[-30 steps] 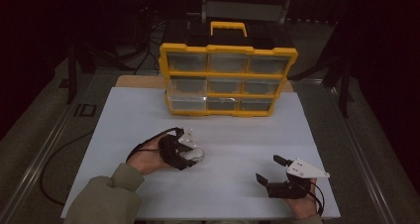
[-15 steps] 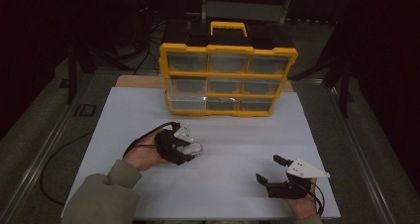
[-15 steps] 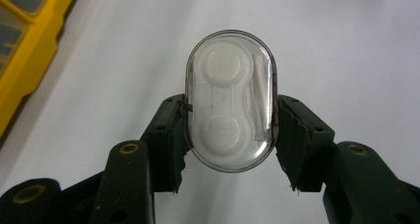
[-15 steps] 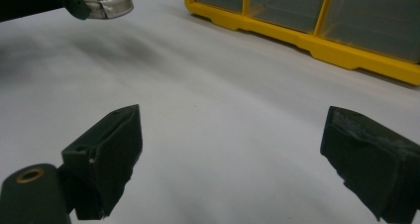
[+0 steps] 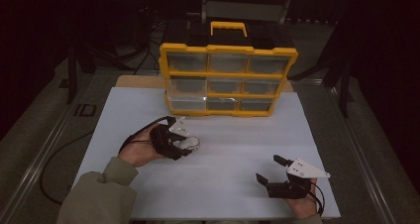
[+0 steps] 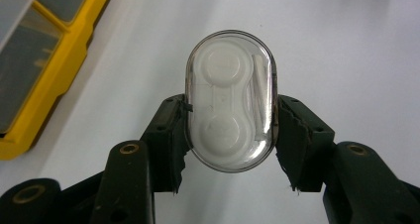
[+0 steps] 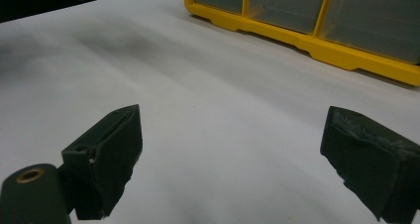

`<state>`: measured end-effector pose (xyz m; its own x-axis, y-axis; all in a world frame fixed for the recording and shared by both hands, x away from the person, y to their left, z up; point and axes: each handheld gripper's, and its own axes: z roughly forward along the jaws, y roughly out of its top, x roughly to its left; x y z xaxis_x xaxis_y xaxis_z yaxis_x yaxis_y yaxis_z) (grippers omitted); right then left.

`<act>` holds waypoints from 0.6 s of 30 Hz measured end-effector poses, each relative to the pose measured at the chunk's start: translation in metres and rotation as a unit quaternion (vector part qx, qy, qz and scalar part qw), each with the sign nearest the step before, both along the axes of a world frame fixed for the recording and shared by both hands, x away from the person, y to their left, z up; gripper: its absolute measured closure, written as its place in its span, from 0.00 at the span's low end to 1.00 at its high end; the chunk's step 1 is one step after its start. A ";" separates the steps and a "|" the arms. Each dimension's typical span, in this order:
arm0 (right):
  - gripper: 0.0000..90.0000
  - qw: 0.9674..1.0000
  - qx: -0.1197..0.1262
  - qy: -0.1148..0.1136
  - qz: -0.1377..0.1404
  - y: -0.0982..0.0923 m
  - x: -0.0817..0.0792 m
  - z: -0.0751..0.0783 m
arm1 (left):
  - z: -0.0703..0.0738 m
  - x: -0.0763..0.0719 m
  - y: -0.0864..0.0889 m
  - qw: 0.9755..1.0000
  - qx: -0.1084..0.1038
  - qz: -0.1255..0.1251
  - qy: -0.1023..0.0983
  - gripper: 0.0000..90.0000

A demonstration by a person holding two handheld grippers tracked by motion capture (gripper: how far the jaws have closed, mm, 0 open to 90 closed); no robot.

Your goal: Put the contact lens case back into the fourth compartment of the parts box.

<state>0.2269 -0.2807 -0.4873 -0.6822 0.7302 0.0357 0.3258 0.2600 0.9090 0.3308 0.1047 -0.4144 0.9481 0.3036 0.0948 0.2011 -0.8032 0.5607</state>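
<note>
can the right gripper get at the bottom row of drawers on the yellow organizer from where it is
Probably yes. The right gripper hovers open and empty over the white table, and nothing lies between it and the yellow organizer. The left gripper, shut on a clear case, stands off to the side.

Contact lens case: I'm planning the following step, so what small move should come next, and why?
Probably carry the contact lens case toward the yellow drawer organizer. The left hand-held gripper is clamped on its sides, and the right hand-held gripper rests open and empty on the white table.
</note>
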 end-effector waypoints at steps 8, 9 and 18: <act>0.10 1.000 0.000 -0.001 0.000 0.000 0.000 0.000 | 0.007 0.003 0.003 1.000 -0.001 0.001 -0.001 0.55; 0.10 1.000 0.000 -0.001 0.000 0.000 0.000 0.000 | 0.008 0.004 0.003 1.000 -0.002 0.002 0.000 0.55; 0.10 1.000 0.001 -0.001 0.000 0.000 0.000 0.000 | 0.014 0.008 0.009 1.000 -0.006 0.008 -0.005 0.55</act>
<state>0.2269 -0.2810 -0.4872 -0.6819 0.7306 0.0356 0.3248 0.2588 0.9097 0.3385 0.1135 -0.4006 0.9424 0.3190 0.1008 0.2073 -0.7934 0.5724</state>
